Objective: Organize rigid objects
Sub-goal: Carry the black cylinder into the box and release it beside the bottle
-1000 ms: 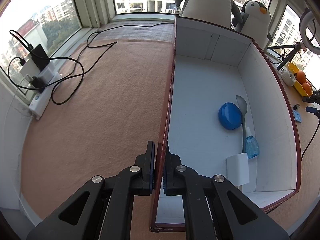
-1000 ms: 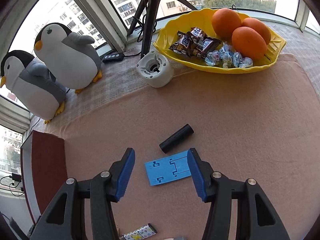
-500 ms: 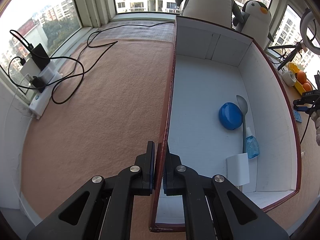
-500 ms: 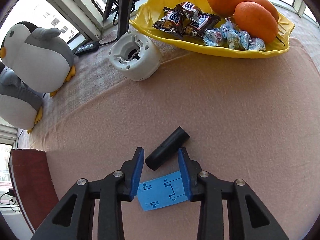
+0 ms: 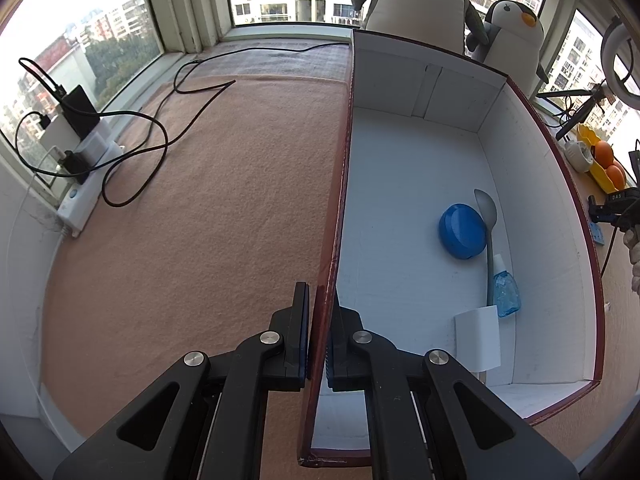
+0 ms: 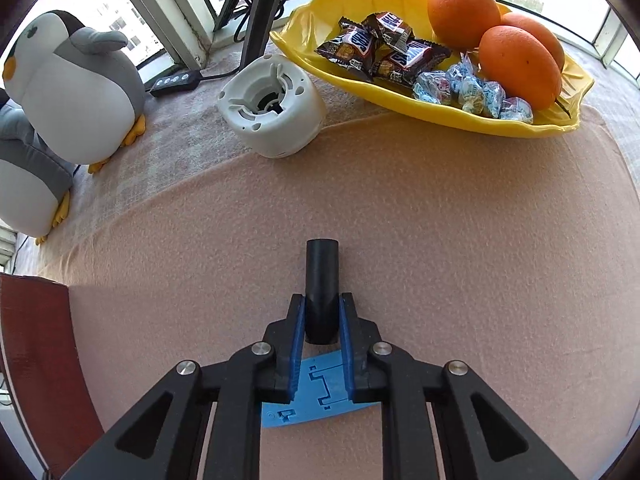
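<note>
The right gripper [image 6: 322, 320] clamps a black cylinder [image 6: 322, 280] between its blue pads [image 6: 297, 344], the cylinder pointing forward over the pink felt mat [image 6: 440, 220]. A blue card [image 6: 320, 396] lies flat beneath the jaws. Beyond sit a white round device [image 6: 274, 110], a yellow dish [image 6: 400, 96] holding oranges [image 6: 518, 66] and wrapped candies [image 6: 380, 50], and two plush penguins [image 6: 72, 88].

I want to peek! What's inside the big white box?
Inside the box: a blue round lid, grey spoon, small blue bottle and white card. The near corner hides behind the left tool.
</note>
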Demonstrator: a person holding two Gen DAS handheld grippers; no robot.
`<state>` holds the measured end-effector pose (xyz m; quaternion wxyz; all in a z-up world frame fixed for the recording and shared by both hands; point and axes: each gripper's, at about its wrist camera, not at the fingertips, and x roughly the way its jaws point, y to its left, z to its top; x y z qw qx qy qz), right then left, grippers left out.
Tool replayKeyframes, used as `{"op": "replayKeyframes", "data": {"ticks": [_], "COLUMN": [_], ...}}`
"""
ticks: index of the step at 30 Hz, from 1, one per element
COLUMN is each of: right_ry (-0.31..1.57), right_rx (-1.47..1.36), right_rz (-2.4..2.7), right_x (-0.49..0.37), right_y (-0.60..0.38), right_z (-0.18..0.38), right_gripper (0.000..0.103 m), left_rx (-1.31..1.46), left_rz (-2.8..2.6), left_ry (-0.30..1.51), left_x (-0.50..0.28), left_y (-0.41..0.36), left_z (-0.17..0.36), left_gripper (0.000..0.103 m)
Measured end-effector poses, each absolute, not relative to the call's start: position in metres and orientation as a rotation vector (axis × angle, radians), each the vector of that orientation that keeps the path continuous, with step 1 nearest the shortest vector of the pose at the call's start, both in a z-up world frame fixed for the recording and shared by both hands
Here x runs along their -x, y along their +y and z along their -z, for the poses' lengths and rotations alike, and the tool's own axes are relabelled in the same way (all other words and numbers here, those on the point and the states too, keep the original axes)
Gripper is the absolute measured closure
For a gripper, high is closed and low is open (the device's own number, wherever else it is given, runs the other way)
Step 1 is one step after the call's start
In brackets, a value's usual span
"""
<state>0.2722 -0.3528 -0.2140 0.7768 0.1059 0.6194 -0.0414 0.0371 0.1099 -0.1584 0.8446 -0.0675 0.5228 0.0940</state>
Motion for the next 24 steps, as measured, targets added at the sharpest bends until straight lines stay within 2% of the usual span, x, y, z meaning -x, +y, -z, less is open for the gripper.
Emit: {"op": "replayKeyframes", "data": {"ticks": [8, 24], "right_ry": [1.262, 1.018], "right_rx": [-0.168, -0.016], "right_rz": [0.023, -0.339], "right_x": [-0.24, -0.158], "right_y": [-0.339, -0.223], "right_z": [0.191, 0.078], "right_gripper": [0.088, 0.088], "left_rx": [0.14, 0.138], "left_rz": [-0.2, -0.2], "left_ry": [1.103, 1.1], "left_x": [-0.037, -0.039], "left_y": [0.109, 0.108], "left_z": [0.158, 0.158], "left_gripper": [0.098, 0.098]}}
